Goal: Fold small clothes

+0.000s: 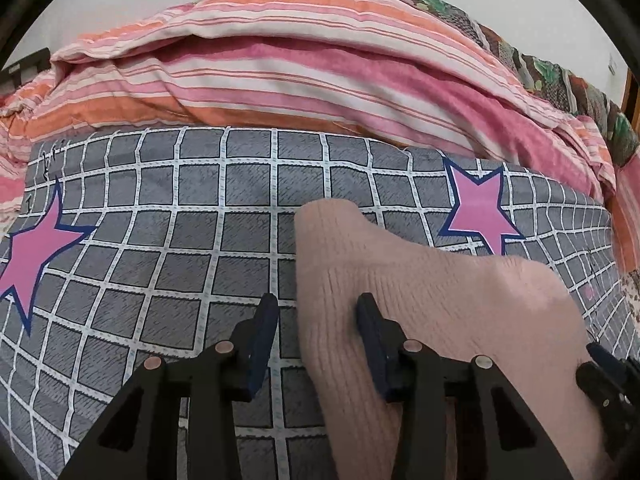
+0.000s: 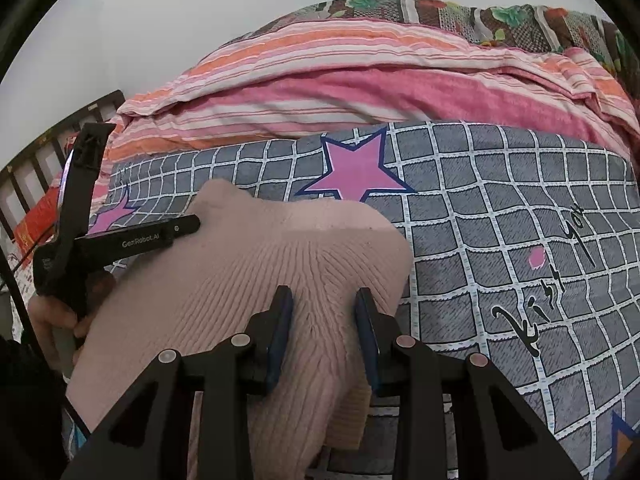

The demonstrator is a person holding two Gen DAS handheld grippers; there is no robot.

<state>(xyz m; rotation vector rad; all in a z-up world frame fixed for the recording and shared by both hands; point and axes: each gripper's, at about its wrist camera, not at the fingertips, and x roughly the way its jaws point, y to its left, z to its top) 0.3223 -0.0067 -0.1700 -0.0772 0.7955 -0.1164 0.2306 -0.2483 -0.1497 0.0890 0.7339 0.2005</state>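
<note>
Left gripper [image 1: 318, 314] stands partly open, its jaws straddling the near left edge of the pale pink ribbed knit garment [image 1: 420, 292]; whether the pads press it I cannot tell. Right gripper [image 2: 324, 308] is narrowed, pinching a raised fold of that garment between its pads. It lies on the grey grid-patterned bedsheet with pink stars [image 2: 500, 208], before a pink-and-orange striped quilt [image 2: 320, 92].

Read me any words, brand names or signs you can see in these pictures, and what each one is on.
"Gen Robot.AI", roughly, small white print: side of the left gripper.
"Kiss you", apparently, black script: grey checked bed sheet.
Black marks on the sheet's far left corner: too small to read.
</note>
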